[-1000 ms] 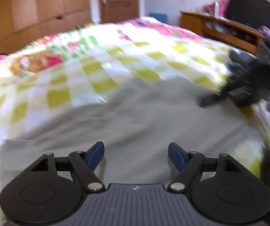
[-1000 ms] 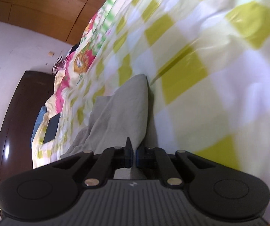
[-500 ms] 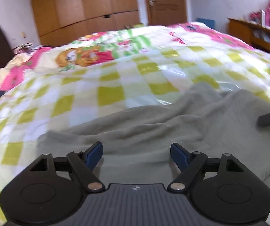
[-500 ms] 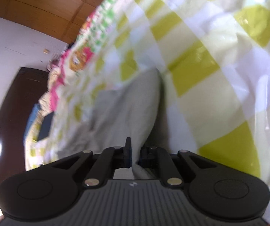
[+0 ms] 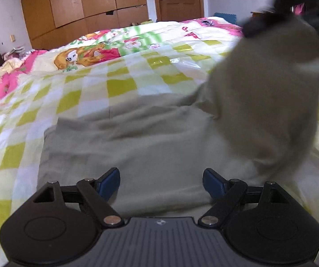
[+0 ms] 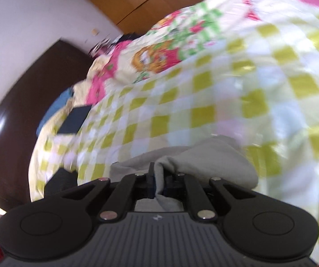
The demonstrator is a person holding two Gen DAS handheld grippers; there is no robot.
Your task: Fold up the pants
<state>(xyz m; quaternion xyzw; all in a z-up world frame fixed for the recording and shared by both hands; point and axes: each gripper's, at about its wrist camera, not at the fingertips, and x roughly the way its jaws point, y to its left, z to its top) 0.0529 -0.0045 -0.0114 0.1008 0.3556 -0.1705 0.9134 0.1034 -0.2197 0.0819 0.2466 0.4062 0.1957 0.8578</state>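
On bed (image 5: 123,84), grey pants (image 5: 137,146) rumpled, one end lifted w/ right hand-held gripper (image 6: 158,181).

The left gripper (image 5: 161,179) is matte black, with a ribbed grey plate at the bottom centre of the frame carrying a small pale emblem. Two round black housings with embossed discs sit in the lower corners. Angular black link arms run inward from them, pinned with silver screws, and end in blue fingers (image 5: 108,181). The right gripper (image 6: 158,182) has the same black build, ribbed plate, emblem and silver screws; its fingers look dark.
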